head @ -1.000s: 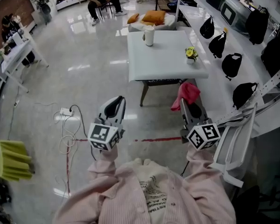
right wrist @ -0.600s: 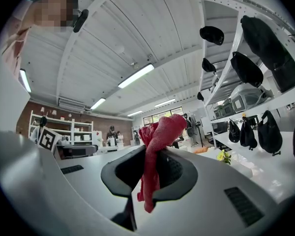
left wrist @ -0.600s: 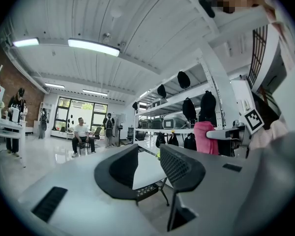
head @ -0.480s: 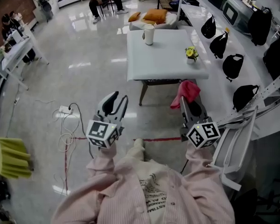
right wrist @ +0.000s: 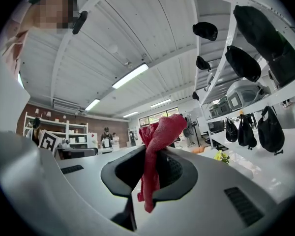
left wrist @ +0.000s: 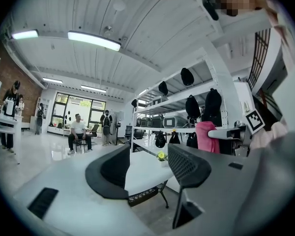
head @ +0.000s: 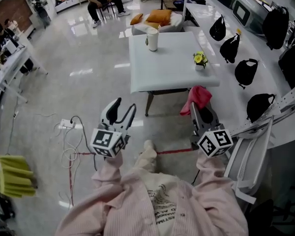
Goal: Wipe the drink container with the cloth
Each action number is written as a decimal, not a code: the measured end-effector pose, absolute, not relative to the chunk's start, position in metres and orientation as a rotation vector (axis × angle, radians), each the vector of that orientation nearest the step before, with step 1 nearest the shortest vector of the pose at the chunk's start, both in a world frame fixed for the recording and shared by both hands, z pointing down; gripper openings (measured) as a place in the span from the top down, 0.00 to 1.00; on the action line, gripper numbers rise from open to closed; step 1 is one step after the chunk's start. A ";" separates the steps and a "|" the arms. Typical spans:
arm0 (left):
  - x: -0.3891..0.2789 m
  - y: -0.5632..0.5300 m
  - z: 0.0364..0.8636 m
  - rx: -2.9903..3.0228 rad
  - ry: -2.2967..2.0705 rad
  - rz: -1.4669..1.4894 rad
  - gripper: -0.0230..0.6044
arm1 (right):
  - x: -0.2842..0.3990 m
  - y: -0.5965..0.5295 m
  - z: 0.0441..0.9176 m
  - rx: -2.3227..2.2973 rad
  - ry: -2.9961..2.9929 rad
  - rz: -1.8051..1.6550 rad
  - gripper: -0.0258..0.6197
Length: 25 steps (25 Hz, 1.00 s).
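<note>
**A:** Compared with a second back, the left tool [head: 124, 110] has gone from pinched shut to jaws partway apart. The worktop [head: 173, 75] also sits closer and bigger in the head view. Looks like the person's walking up to it, since a shoe [head: 147, 151] is poking out between the arms.

**B:** Anything in that left tool?

**A:** Nope. Its own view shows only air and the worktop through the gap. My guess is it's getting ready to take the cup [head: 152, 38].

**B:** And the cloth?

**A:** The red cloth [head: 198, 96] is clamped in the right tool [head: 200, 110]. The jaws are closed tight on it, with a bunch sticking up above them and a tail hanging below.

**B:** Where's the cup then?

**A:** It's standing upright near the far edge of the worktop, well apart from both tools. A little pot of yellow flowers [head: 200, 58] sits by the right edge.

**B:** So no wiping yet.

**A:** Not even close, I'd say, this is the approach. They need to reach the worktop, steady the cup with the left tool, then bring the cloth in. I'd watch for tipping the cup if the left closes off-centre, because it looks tall and narrow.
</note>
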<state>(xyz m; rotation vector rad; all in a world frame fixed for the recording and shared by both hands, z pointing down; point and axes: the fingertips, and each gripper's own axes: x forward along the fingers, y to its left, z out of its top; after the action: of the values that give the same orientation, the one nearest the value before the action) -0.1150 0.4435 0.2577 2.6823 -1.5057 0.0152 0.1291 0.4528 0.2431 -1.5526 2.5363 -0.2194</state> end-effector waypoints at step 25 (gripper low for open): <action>-0.132 0.200 0.286 2.678 -1.389 0.032 0.46 | 0.106 0.220 0.267 -1.622 2.535 -0.305 0.90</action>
<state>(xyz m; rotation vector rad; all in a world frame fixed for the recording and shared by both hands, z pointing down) -0.1319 0.1996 0.2855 2.6779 -1.3889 0.0319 0.1057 0.2200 0.2668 -1.6221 2.5348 -0.3049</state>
